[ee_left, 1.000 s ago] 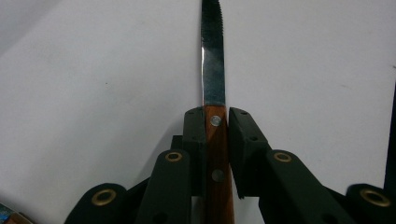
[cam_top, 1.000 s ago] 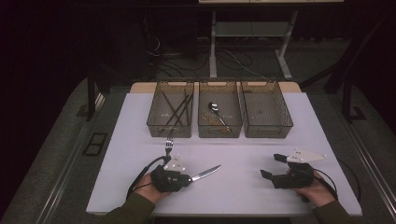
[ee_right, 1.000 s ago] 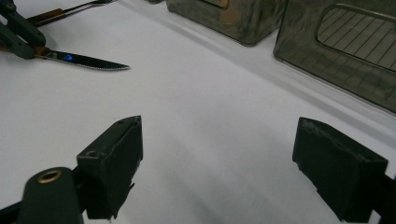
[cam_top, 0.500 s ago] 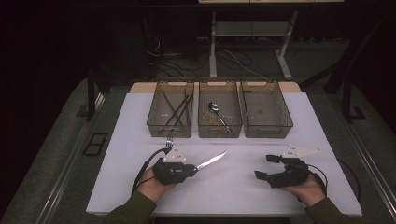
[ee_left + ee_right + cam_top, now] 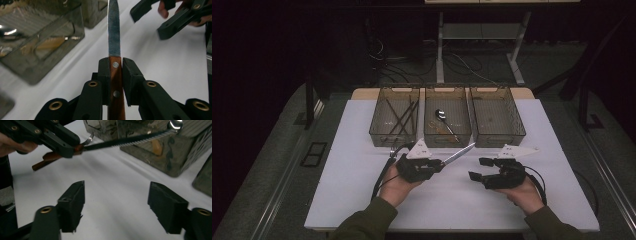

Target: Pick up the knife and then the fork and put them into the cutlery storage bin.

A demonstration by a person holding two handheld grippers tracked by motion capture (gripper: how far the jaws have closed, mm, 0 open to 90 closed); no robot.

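Plainly, the left gripper [image 5: 115,65] has its jaws clamped on the wooden, riveted handle of a serrated steak knife [image 5: 114,30], pads pressing both flat sides just behind the blade, which runs straight out ahead of the jaws. In the high view the knife [image 5: 459,153] is held above the white table [image 5: 362,200], its tip pointing toward the front wall of the middle bin [image 5: 447,136]. The right gripper [image 5: 116,206] holds nothing; its jaws have just been closing somewhat yet stand well apart over bare table, near the blade but not touching it, and in the high view it [image 5: 482,169] sits just beside the knife's tip. Beyond them stand three clear plastic bins in a row: the left bin [image 5: 394,135] holds dark slender utensils, the middle bin a spoon [image 5: 441,115], and the right bin [image 5: 497,136] looks empty, though its floor is dim. The step in hand appears to be carrying the picked-up knife toward a bin for sorting. The next move likely calls for lifting the blade over a bin's rim, or passing it to the right gripper, then letting go once the knife is inside and clear of the walls.
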